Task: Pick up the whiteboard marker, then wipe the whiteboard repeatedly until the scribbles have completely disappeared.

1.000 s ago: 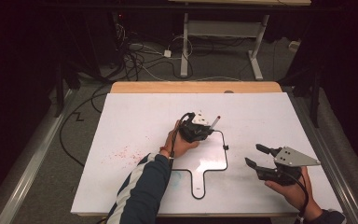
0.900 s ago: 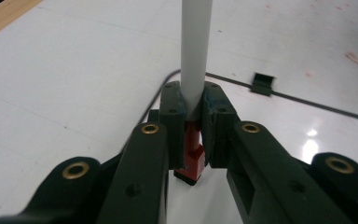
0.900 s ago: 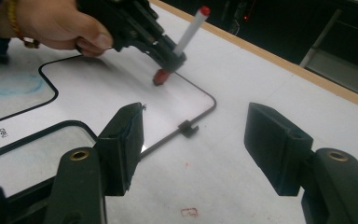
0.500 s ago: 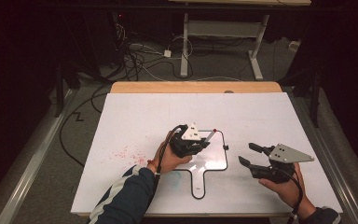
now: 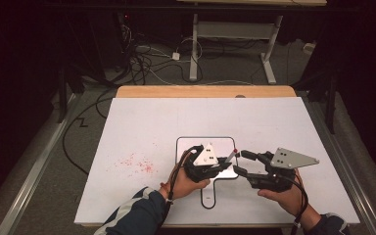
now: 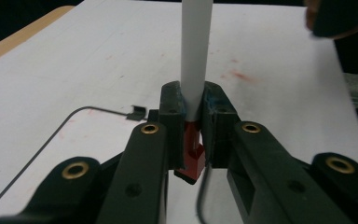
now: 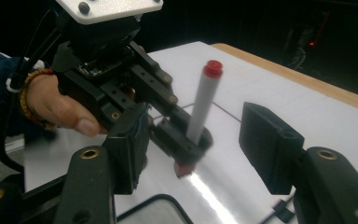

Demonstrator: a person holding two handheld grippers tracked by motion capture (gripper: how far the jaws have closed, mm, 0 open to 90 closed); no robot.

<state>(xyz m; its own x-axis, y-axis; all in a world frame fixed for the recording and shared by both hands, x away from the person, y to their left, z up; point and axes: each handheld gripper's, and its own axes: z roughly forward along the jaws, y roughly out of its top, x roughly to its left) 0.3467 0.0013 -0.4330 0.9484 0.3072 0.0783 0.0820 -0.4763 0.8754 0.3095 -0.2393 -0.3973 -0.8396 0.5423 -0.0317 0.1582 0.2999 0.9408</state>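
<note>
The left gripper (image 5: 223,164) clenched the marker (image 7: 199,109) upright over the whiteboard (image 5: 185,145) so the released, closing right gripper (image 5: 241,163) could reach it.

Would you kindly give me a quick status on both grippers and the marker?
Left gripper shut on white marker, red cap up. Right gripper open, jaws just closing, either side of the marker, not touching. Nothing in the way.

High view overhead, gripper views close, sharing marker (image 7: 203,105)
</note>
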